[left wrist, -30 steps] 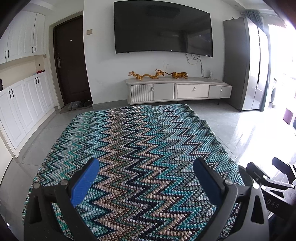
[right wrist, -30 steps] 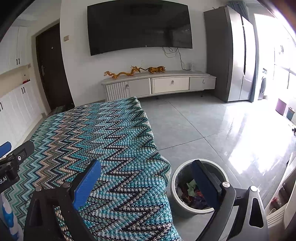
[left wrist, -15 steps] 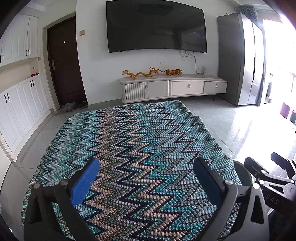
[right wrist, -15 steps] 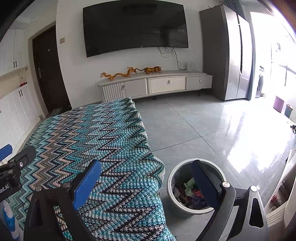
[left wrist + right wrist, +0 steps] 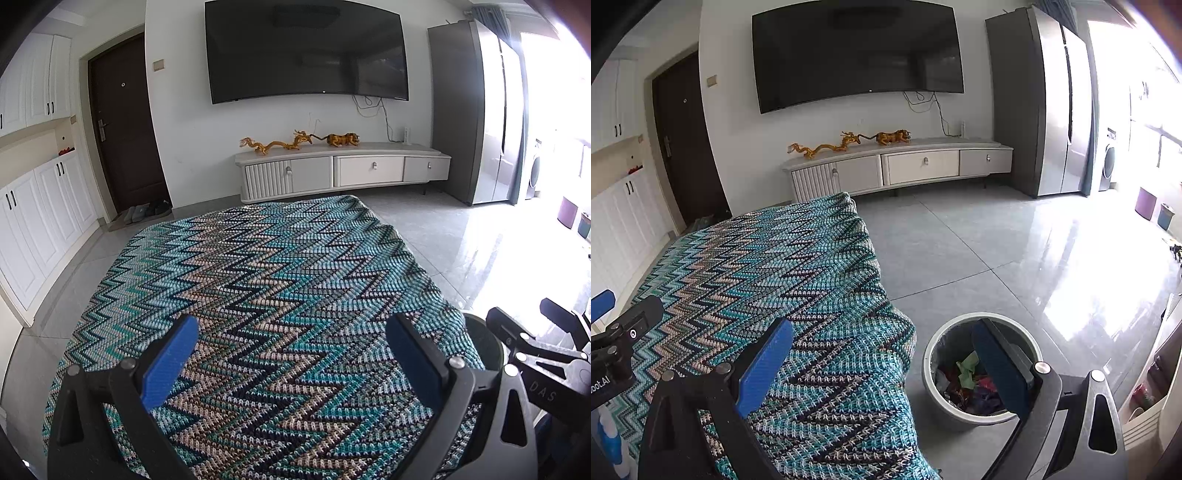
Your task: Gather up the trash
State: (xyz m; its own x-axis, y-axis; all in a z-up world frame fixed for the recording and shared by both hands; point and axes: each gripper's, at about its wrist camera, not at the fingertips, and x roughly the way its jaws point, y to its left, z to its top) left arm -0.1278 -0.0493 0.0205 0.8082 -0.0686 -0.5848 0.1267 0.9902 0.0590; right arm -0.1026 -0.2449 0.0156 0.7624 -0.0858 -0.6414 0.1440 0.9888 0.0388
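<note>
A round grey trash bin (image 5: pixel 932 354) stands on the floor beside the table's right corner, holding several colourful scraps of trash (image 5: pixel 966 376); in the left wrist view only its dark rim (image 5: pixel 484 332) shows past the cloth. My left gripper (image 5: pixel 291 354) is open and empty above the zigzag-knit tablecloth (image 5: pixel 258 295). My right gripper (image 5: pixel 882 365) is open and empty, its right finger over the bin, its left finger over the cloth (image 5: pixel 775 280). No loose trash shows on the cloth.
A white TV cabinet (image 5: pixel 343 171) with gold figurines stands under a wall TV (image 5: pixel 306 51). A grey fridge (image 5: pixel 1045 107) is at the right, white cupboards (image 5: pixel 37 221) and a dark door (image 5: pixel 122 125) at the left. Tiled floor (image 5: pixel 1015 258) lies beyond.
Both grippers have tilted up or pulled back slightly, so the room sits lower in view. Both stayed open and empty.
</note>
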